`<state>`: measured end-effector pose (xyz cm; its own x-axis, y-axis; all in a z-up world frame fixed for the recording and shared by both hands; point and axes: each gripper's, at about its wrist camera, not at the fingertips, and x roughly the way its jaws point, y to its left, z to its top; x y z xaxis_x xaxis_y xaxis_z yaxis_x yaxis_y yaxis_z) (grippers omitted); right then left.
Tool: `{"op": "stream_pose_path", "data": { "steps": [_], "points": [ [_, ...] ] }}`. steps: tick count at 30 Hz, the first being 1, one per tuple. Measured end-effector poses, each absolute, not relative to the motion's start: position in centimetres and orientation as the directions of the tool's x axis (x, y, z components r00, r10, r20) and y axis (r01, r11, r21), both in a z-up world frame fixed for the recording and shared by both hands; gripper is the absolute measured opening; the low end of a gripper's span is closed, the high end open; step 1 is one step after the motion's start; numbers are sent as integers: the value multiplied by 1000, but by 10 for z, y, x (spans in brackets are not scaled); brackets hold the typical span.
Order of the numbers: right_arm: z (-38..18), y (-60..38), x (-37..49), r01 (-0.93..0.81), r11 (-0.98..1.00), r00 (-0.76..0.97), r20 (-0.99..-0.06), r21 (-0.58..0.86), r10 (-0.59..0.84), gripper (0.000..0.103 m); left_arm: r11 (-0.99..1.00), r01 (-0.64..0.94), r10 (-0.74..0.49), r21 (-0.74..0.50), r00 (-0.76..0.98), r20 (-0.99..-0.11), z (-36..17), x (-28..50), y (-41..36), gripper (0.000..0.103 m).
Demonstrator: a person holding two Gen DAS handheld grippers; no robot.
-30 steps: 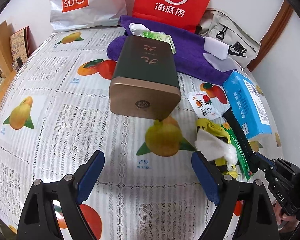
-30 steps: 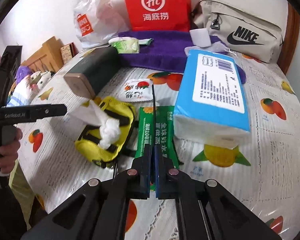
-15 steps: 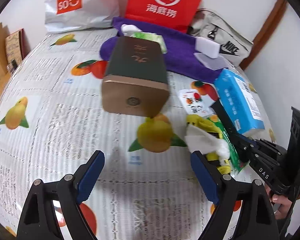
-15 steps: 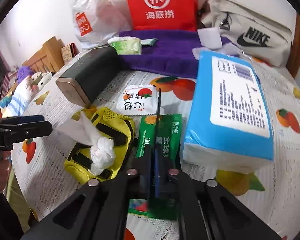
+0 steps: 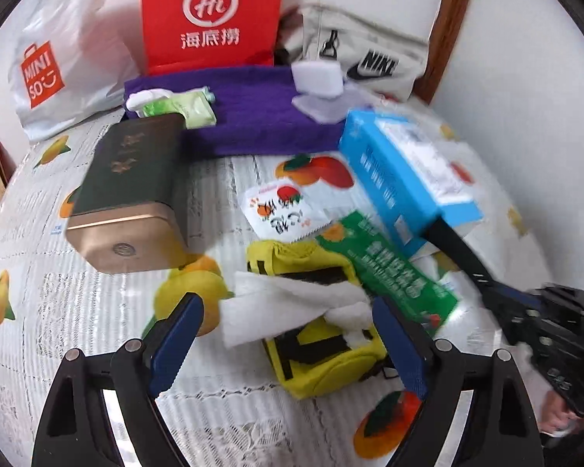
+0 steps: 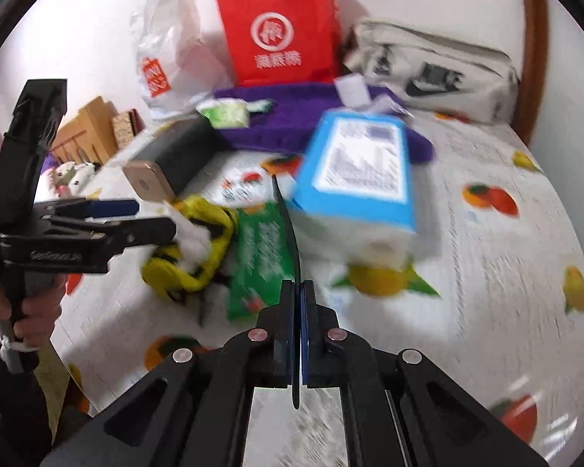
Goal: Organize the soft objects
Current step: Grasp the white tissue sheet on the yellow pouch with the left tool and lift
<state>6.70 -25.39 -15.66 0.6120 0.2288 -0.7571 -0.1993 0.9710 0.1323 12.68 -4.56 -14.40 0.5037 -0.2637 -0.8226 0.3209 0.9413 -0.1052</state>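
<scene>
Since 1 s prior, L wrist view had swung rightward: gold-capped green tin [image 5: 126, 190] slid from centre to frame left, and yellow pouch [image 5: 315, 334] w/ white tissue [image 5: 288, 307] came in between the left gripper [image 5: 288, 346] fingers. Jaws stood wide, nothing held; pads flanked the tissue, contact not clear owing to blur. Same view, just beyond pouch: green wipes pack [image 5: 389, 268], small sachet [image 5: 282, 210], blue tissue pack [image 5: 401, 179]; at back, purple towel [image 5: 253, 116]. Right gripper [image 5: 498, 292] entered from frame right, a thin black strip [image 5: 455, 241] running from it toward the blue pack. R wrist view: right gripper [image 6: 300, 303] fingers closed flat on that black strip [image 6: 288, 225], which curved up toward the blue tissue pack [image 6: 358, 171]; left gripper [image 6: 152, 220] sat at the pouch [image 6: 190, 257], tissue bunched by its tips. Risks, as judged: closing on loose tissue alone could pull it out or tear it, pouch left behind; both tools close together over one cluster, so a clash or a nudged wipes pack seemed likely. Room: open cloth [image 6: 506, 292] to frame right in R view and near side in L view; back edge crowded by bags; table edge close by the holding hand [image 6: 27, 307].
</scene>
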Motion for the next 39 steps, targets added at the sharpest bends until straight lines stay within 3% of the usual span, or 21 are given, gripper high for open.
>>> {"op": "stream_pose_path", "data": {
  "steps": [8,10,12,13,15,16,23,26,31,37,38,39],
  "points": [
    [-182,-264,65,-182,976,582,-787,120,206,3,945,325,-204,-43,480,-853,-170,130,-71,88],
    [-185,-265,66,-191,972,576,-787,134,221,3,945,319,-231,-78,478,-847,-171,130,-69,75],
    [-188,-264,66,-198,971,575,-787,131,224,3,944,314,-250,-101,482,-840,-170,130,-66,69],
    [-190,-263,67,-201,971,571,-790,131,224,3,944,315,-251,-100,486,-837,-169,129,-66,53],
    [-192,-262,67,-202,970,572,-788,133,227,3,942,318,-256,-105,484,-837,-167,129,-63,39],
    [-192,-262,67,-204,970,574,-787,132,228,3,940,319,-272,-123,479,-835,-165,129,-61,37],
    [-192,-262,64,-202,971,583,-781,129,225,3,944,276,-299,-182,474,-828,-163,129,-38,37],
    [-192,-260,64,-203,972,583,-783,119,217,3,939,261,-325,-225,454,-829,-165,131,-28,53],
    [-192,-258,64,-205,973,581,-786,111,212,3,945,231,-320,-233,483,-815,-160,133,-19,60],
    [-192,-257,67,-207,973,578,-790,104,207,3,948,224,-311,-224,521,-795,-154,139,-19,58],
    [-192,-257,67,-209,973,577,-790,100,205,3,952,230,-297,-203,525,-797,-154,140,-22,55],
    [-192,-257,67,-210,973,578,-791,97,203,3,950,243,-298,-195,526,-797,-155,141,-24,40]
  ]
}}
